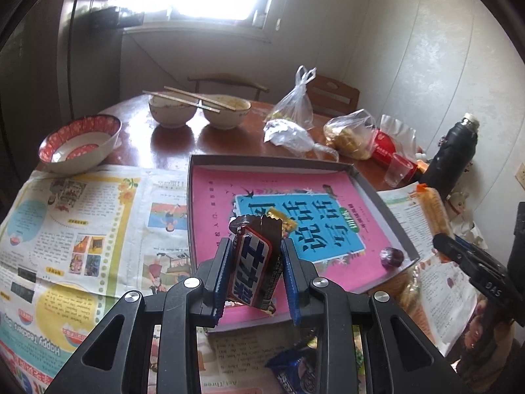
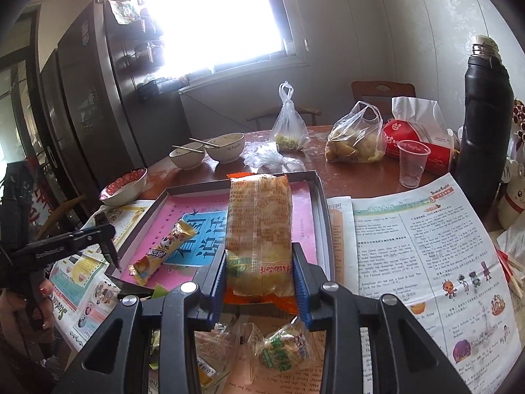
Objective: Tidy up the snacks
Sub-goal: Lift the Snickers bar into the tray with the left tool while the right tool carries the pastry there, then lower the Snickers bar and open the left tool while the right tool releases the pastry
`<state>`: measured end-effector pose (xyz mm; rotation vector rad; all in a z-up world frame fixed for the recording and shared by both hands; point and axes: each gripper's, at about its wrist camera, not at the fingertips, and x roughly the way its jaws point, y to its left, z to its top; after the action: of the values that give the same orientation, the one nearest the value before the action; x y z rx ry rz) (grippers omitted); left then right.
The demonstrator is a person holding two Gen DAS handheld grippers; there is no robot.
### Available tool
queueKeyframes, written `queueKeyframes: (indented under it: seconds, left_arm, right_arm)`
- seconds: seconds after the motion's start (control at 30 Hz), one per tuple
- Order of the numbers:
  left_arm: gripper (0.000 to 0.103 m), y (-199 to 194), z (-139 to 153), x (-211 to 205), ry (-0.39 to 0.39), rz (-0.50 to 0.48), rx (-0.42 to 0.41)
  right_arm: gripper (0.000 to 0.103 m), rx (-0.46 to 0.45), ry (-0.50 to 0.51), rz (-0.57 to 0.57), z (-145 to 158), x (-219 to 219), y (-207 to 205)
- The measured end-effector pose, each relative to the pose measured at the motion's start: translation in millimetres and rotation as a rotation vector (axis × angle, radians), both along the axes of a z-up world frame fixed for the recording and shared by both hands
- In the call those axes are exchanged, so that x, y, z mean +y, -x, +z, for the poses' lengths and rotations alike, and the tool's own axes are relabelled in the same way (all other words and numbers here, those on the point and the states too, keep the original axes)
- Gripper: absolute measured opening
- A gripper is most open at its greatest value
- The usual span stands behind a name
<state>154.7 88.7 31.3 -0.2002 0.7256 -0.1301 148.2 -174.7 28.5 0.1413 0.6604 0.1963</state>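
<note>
The left tool point(image 1: 254, 264) clamps a chocolate bar point(image 1: 254, 262) above the tray point(image 1: 387, 197). The right tool point(image 2: 260, 271) clamps a cracker pack point(image 2: 259, 229) over the same tray, near a yellow snack point(image 2: 164, 249).

Left gripper point(image 1: 253, 269): black frame, blue-padded fingers point(image 1: 220, 274), angled down, jaws closed on a dark chocolate bar point(image 1: 254, 264) held upright between the pads. Right gripper point(image 2: 259, 280): same build, angled down, jaws clamped on the near end of a long orange-trimmed cracker pack point(image 2: 259, 229) that sticks out forward between the fingers. A hand point(image 2: 31, 298) with painted nails wraps the handle of the left gripper at the left edge of the right wrist view.
</note>
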Motion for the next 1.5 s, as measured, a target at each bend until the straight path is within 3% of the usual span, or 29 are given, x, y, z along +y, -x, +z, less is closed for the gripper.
queueKeyframes:
  seconds: [0.23,1.5]
  left_arm:
    - [0.03,-9.3,-11.4,-5.4,-0.043,0.006,0.028]
    - [0.03,-27.1,-41.0,-12.5,-0.046,-0.049,0.09]
  right_arm:
    - [0.036,0.012,0.0,0.02,-4.2,6.6,-12.7]
    - [0.036,0.171,0.046,0.093,-50.9,50.3,-60.4]
